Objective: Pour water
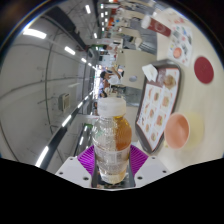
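Currently I hold gripper [113, 160] clenched on clear water bottle [113, 140], lower centre of frame, white cap up. Scene tilted, likely mid-carry toward pouring. Purple pads [88, 158] flank bottle. Menu board [157, 105] right of centre.

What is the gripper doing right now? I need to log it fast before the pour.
Gripper: closed on the clear plastic bottle, a purple pad on each side, with the white cap at the top.
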### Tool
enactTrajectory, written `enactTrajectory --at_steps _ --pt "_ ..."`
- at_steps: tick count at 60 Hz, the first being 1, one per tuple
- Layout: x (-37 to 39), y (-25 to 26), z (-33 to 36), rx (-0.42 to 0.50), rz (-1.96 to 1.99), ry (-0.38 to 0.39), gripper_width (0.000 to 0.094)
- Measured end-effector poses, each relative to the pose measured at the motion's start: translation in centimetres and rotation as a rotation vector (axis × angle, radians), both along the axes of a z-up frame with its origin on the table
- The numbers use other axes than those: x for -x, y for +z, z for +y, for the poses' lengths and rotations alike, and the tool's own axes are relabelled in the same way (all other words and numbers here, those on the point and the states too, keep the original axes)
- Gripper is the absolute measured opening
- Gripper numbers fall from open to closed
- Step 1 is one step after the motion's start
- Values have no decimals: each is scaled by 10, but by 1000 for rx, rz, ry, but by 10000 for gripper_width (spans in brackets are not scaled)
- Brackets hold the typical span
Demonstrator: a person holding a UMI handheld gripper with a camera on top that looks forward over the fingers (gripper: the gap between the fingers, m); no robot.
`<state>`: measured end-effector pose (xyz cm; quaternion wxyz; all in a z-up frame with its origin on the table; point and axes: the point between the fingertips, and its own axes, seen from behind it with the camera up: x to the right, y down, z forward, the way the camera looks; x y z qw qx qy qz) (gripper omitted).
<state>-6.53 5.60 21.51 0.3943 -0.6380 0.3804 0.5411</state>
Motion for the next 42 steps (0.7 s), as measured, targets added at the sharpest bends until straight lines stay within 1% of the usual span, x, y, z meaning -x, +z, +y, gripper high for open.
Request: enactTrajectory --at_steps 5,6,12,13,19,20,24,28,30,31,36,37,38,42 --pt "-29 23 9 -92 -279 -11 418" --pt "-39 38 -6 -113 -326 -13 420" --pt "-76 60 7 -204 -635 -41 420" --pt "-86 72 -4 -221 -679 -46 419" --pt "-130 68 7 -262 -972 -85 419" --pt "-139 69 0 -269 -1017 -89 419" --pt "-171 49 9 -264 -1186 -93 418" --pt "-199 26 12 -250 -1306 -76 419" --pt "-208 13 14 -240 -1345 -62 417" --pt "-209 -2 14 -233 -1367 -54 416" --pt "-228 -29 13 -200 -1417 -9 419" --pt "-224 -53 15 -196 -1427 -4 417" --pt "-233 -47 13 -190 -1430 5 418" --pt "-241 -67 14 -165 -1441 32 417"
